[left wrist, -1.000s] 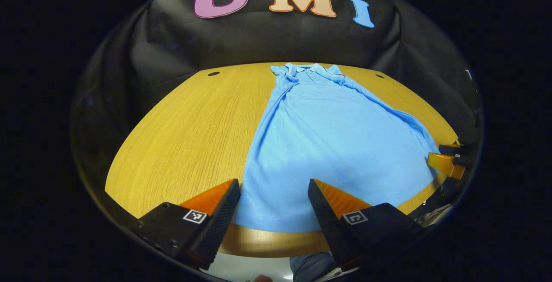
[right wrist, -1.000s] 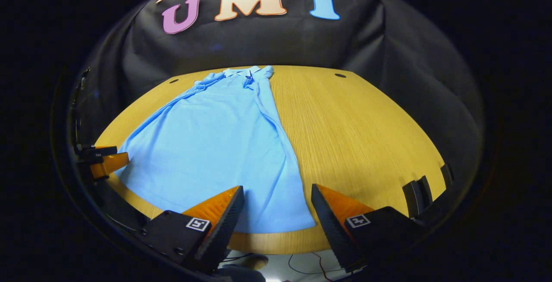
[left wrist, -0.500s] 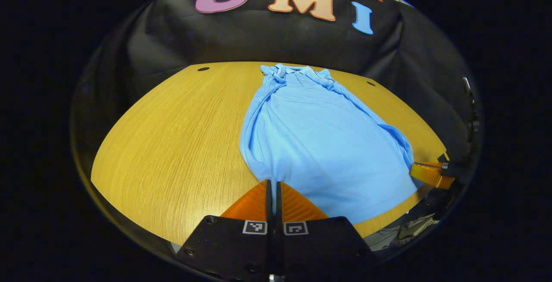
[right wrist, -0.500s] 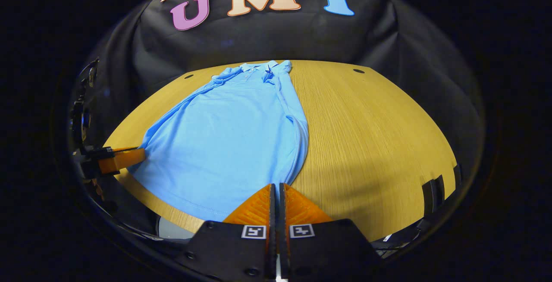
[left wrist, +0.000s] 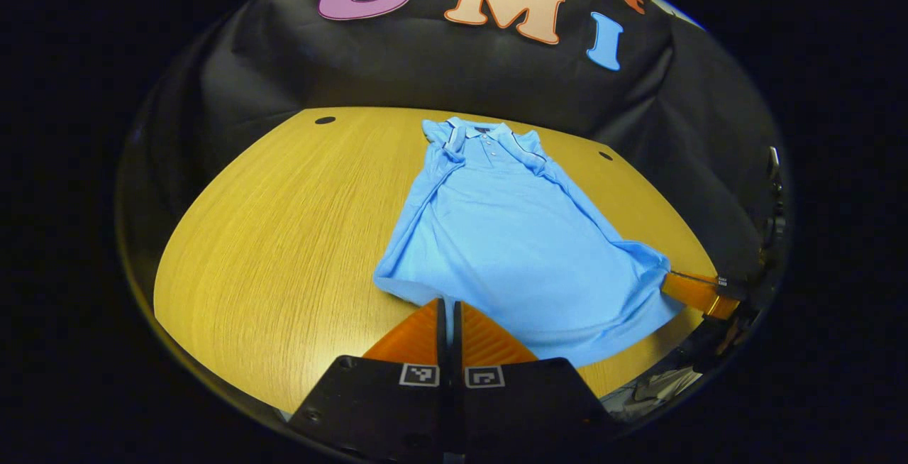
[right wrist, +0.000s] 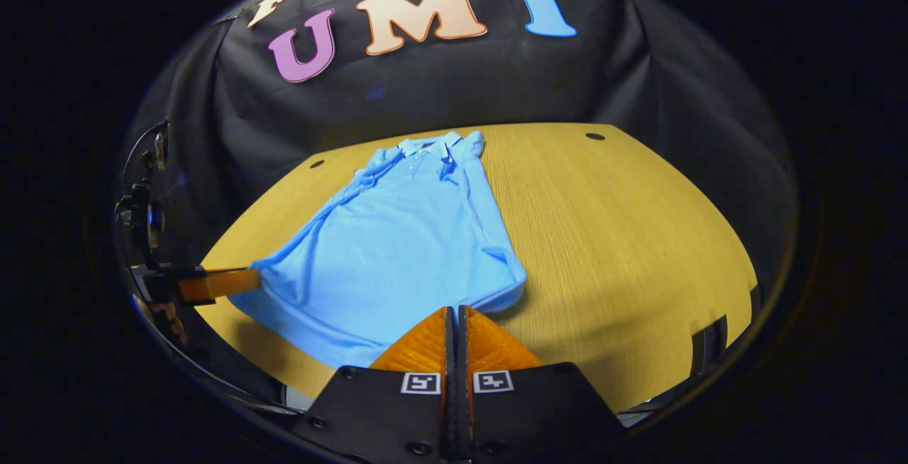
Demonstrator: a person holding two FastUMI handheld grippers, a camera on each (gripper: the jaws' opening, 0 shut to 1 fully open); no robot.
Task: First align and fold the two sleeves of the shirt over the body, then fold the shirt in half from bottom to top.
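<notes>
Folding bottom to top calls for both hem corners to travel level: the left gripper (left wrist: pixel 447 302), jaws closed on the left hem corner of the blue polo shirt (left wrist: pixel 511 237), and the right gripper (right wrist: pixel 456 309), closed on the right corner, should carry together toward the collar (right wrist: pixel 429 146) across the tabletop (right wrist: pixel 624 237), keeping the hem taut.
</notes>
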